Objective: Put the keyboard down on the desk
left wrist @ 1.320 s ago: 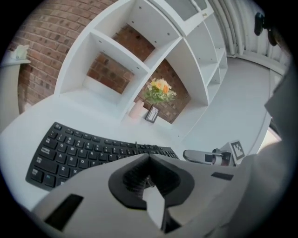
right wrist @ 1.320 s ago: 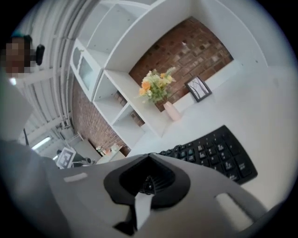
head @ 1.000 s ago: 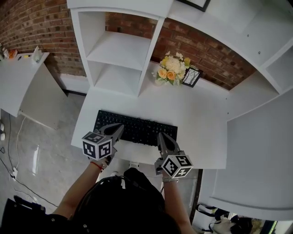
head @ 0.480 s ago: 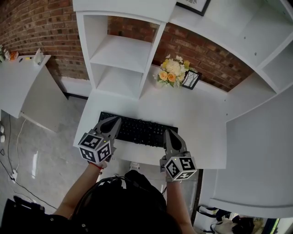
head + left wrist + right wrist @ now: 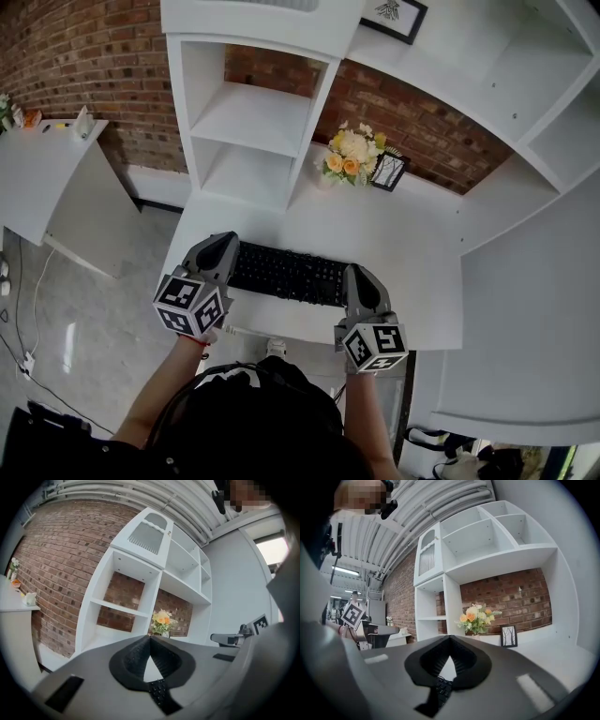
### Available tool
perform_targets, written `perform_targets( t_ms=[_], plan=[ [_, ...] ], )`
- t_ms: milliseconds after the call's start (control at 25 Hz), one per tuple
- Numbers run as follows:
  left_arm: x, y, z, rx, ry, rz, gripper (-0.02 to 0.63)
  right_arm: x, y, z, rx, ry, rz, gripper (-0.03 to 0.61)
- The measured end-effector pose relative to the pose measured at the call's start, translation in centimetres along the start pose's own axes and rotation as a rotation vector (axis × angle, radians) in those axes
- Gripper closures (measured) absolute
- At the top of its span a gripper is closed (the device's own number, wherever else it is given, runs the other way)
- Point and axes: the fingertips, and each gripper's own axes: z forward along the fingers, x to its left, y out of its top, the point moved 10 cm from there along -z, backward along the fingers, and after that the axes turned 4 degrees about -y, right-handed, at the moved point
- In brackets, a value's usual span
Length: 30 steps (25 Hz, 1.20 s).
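The grey plastic left gripper (image 5: pixel 221 242) and the matching grey plastic right gripper (image 5: pixel 360 273) have smooth, rounded shells that taper toward the tips. Their inner faces are lined with black ribbed pads (image 5: pixel 133 656). Each has at its rear a white cube (image 5: pixel 192 303) printed with black square markers. The person wears a black top (image 5: pixel 253 422), forearms uncovered, and a thin red band (image 5: pixel 196 339) at the left wrist.

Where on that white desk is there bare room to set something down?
The widest bare patch of the desk lies right of the keyboard. Another strip runs between the keyboard and the flowers and picture frame. The shelf compartments stand empty too. Crowded: the front edge, where the left gripper and right gripper lie over the keyboard's ends.
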Motion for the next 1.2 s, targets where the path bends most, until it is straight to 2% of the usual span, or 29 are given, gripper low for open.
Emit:
perform_targets(
  t_ms=[600, 1200],
  plan=[
    [0.2, 0.8, -2.1, -0.046, 0.037, 0.007, 0.621, 0.8, 1.2, -0.8, -0.037, -0.014, -0.033, 0.577],
    [0.1, 0.4, -4.0, -0.051, 0.055, -0.004, 0.621, 1.9, 1.2, -2.5, -0.050, -0.032, -0.042, 0.577]
  ],
)
